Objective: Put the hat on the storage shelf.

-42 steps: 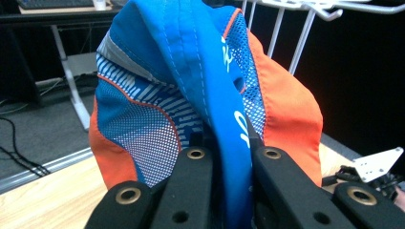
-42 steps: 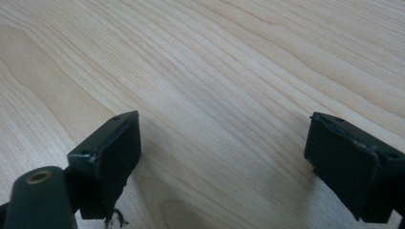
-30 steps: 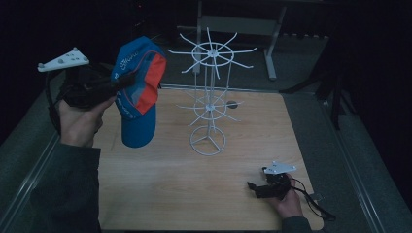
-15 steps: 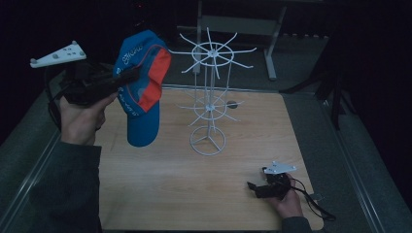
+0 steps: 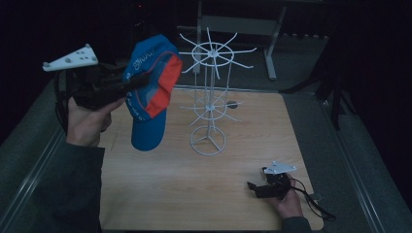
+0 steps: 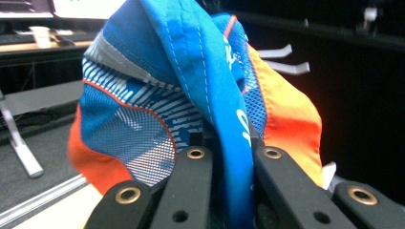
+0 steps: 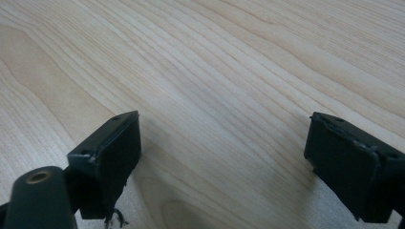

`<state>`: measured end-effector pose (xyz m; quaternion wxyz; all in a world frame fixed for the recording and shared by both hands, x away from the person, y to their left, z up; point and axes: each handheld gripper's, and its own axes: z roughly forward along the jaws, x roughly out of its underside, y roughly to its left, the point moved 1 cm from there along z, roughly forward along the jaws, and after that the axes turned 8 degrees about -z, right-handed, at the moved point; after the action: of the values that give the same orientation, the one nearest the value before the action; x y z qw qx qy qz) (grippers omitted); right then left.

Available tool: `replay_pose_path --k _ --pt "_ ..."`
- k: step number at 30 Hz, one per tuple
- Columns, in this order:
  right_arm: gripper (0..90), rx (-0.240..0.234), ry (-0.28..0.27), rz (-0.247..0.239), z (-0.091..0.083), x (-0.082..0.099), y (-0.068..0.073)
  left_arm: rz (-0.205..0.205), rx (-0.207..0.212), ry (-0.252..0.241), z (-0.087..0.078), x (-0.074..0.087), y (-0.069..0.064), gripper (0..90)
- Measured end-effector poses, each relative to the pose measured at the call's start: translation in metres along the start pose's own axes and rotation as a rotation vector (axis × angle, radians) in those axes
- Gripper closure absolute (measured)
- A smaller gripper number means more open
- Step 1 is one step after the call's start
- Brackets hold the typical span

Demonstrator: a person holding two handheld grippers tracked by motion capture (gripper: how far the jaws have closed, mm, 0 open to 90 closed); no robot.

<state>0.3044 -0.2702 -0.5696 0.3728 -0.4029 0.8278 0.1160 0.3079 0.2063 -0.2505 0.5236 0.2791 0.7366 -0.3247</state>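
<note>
Bench (image 5: 175, 194) of pale wood is carrying a white wire rack (image 5: 210, 102) that is standing near the middle of its far half, with hooks fanning out from two rings on a thin post. Over the bench's left edge a blue and orange cap (image 5: 148, 92) is hanging in the air, brim pointing down, crown just beside the rack's upper hooks but not yet touching them. The left gripper (image 5: 128, 85) is pinching the cap's fabric between closed jaws; the left gripper view is showing cloth bunched tight between the two black jaws (image 6: 229, 176). Near the bench's near right corner the right gripper (image 5: 252, 187) is resting low over the wood, jaws standing wide apart with nothing between them. By my reading, the carrying step is under way: the cap is being brought to the rack for hanging. The next move is calling for lining up the crown's opening or back strap with one upper hook, then easing it over before letting go.
</note>
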Motion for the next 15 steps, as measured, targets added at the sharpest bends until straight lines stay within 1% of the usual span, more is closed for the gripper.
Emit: replay_pose_path --k 2,3,5,6,7,8,10,12,14,15 --pt "12.0 0.000 0.000 0.000 0.000 0.000 0.000 0.011 -0.002 0.033 0.003 0.005 -0.001 89.0" --pt "12.0 -0.001 0.000 0.000 0.000 0.000 0.000 0.013 -0.010 0.053 0.005 0.008 -0.001 88.9" --pt "12.0 0.000 0.000 0.000 0.000 0.000 0.000 0.028 -0.038 0.108 0.008 0.015 0.001 88.7" --pt "12.0 0.000 0.001 0.000 0.000 0.000 0.000 0.025 -0.037 0.133 0.011 0.020 0.003 88.7" --pt "12.0 -0.001 0.000 0.000 0.000 0.000 0.000 0.023 -0.036 0.149 0.012 0.024 0.004 88.6" --pt "12.0 -0.001 0.000 0.000 0.000 0.000 0.000 0.023 -0.036 0.149 0.012 0.024 0.004 88.4" --pt "12.0 -0.001 0.000 0.001 0.000 0.000 0.000 0.029 -0.072 0.182 0.015 0.030 0.006 87.8" --pt "12.0 0.000 0.001 -0.001 0.000 0.000 0.000 0.015 -0.085 0.216 0.018 0.036 0.011 83.4" --pt "12.0 -0.001 0.002 0.001 0.000 0.000 0.000 0.015 -0.119 0.252 0.021 0.040 0.014 77.0" --pt "12.0 0.000 0.002 0.001 0.000 0.000 0.000 0.015 -0.131 0.266 0.022 0.042 0.014 71.5"
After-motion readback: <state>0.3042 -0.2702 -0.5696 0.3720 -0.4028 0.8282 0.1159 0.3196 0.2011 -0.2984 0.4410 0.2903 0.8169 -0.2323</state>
